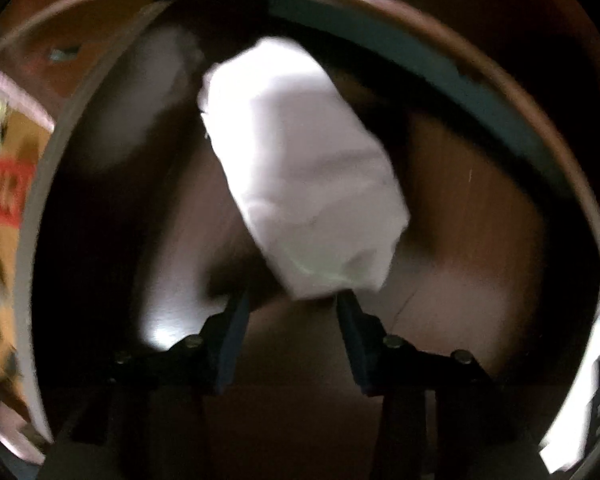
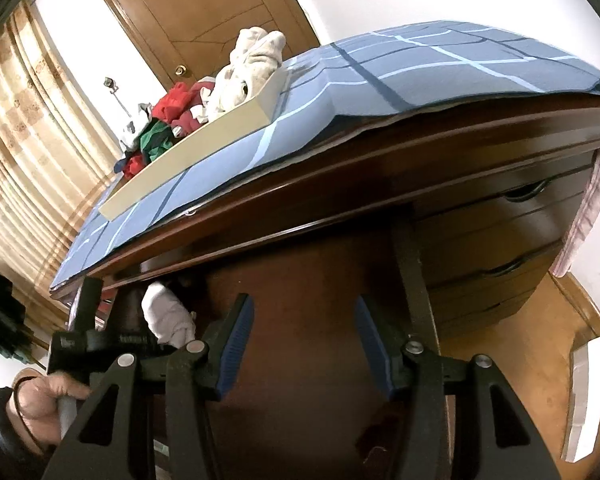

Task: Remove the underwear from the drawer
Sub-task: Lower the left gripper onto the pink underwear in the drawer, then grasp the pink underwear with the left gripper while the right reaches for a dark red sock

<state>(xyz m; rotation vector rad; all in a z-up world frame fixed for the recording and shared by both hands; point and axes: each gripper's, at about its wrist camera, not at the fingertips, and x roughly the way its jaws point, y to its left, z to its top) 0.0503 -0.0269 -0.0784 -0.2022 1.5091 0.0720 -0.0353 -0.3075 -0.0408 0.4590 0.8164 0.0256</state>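
White underwear gripped in an open drawer

The folded white underwear is clamped at its near end by the left gripper inside the drawer. Mixed clothes fill a tray; the right gripper is held apart, empty.

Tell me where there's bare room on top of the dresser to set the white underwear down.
Bare: the blue checked cloth right of the cream tray, out to the right end of the dresser, plus a narrow strip before the tray along the front edge. Crowded: the tray itself, heaped with red, green and white clothes.
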